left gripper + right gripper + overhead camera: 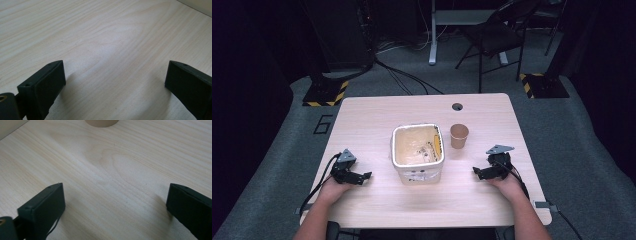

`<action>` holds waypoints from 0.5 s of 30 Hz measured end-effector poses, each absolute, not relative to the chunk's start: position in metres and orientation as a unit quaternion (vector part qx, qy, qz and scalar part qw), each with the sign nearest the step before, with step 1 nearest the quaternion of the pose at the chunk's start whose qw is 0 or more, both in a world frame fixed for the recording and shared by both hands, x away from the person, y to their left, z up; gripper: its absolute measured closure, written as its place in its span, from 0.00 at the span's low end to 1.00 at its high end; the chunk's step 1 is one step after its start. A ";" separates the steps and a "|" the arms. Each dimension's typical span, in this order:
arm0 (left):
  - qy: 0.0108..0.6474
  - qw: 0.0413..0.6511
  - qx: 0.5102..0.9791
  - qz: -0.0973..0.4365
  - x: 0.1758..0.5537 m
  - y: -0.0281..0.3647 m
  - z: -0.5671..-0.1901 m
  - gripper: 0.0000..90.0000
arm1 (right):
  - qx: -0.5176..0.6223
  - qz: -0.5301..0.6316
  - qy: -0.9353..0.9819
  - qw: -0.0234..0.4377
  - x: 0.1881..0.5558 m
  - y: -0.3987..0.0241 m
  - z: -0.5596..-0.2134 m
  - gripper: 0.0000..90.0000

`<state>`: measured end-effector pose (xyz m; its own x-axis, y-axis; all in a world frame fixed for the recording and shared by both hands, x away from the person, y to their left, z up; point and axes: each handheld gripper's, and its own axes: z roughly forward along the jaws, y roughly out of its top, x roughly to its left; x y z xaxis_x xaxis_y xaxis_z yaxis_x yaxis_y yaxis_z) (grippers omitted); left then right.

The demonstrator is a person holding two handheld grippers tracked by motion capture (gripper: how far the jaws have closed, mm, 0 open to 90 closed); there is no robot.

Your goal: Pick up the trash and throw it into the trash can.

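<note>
A white square bucket (pixel 417 152) with a stained cream inside stands at the middle of the wooden table (pixel 377 112). Just right of it stands a brown paper cup (pixel 459 135); its base (pixel 101 122) appears at the top of the right gripper view. My left gripper (pixel 364 176) rests on the table left of the bucket, open, with bare wood between its jaws (pixel 115 75). My right gripper (pixel 477 172) rests right of the bucket and in front of the cup, open too, with nothing between its jaws.
A round cable hole (pixel 457 106) sits near the table's far edge. Beyond the table are a folding chair (pixel 497 35), a desk leg (pixel 432 35) and floor cables (pixel 404 77). A corner of the bucket (pixel 197 5) shows in the left gripper view.
</note>
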<state>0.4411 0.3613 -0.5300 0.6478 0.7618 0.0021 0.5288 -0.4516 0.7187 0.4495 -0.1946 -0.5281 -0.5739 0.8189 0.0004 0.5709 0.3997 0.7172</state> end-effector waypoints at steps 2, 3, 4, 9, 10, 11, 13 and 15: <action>0.389 0.354 0.834 0.164 0.442 0.362 -0.530 0.03 | 0.425 0.347 0.817 0.179 0.448 -0.195 -0.527 0.07; 0.389 0.354 0.834 0.164 0.442 0.362 -0.530 0.03 | 0.425 0.347 0.817 0.179 0.448 -0.195 -0.527 0.07; 0.388 0.354 0.835 0.165 0.442 0.363 -0.530 0.03 | 0.425 0.346 0.817 0.178 0.448 -0.195 -0.527 0.09; 0.389 0.354 0.835 0.164 0.443 0.363 -0.530 0.03 | 0.428 0.341 0.818 0.176 0.447 -0.197 -0.523 0.17; 0.390 0.354 0.834 0.163 0.443 0.363 -0.530 0.03 | 0.431 0.340 0.818 0.175 0.447 -0.197 -0.523 0.18; 0.390 0.355 0.834 0.163 0.443 0.363 -0.530 0.03 | 0.435 0.339 0.816 0.175 0.446 -0.197 -0.523 0.19; 0.393 0.355 0.832 0.165 0.442 0.363 -0.530 0.03 | 0.437 0.334 0.816 0.179 0.446 -0.198 -0.522 0.21; 0.393 0.356 0.831 0.166 0.441 0.363 -0.530 0.03 | 0.442 0.332 0.814 0.179 0.445 -0.198 -0.521 0.23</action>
<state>0.4412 0.3629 -0.5304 0.6353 0.7722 -0.0029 0.5354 -0.4378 0.7222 0.4451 -0.1978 -0.5207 -0.5456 0.8381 0.0028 0.6009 0.3888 0.6984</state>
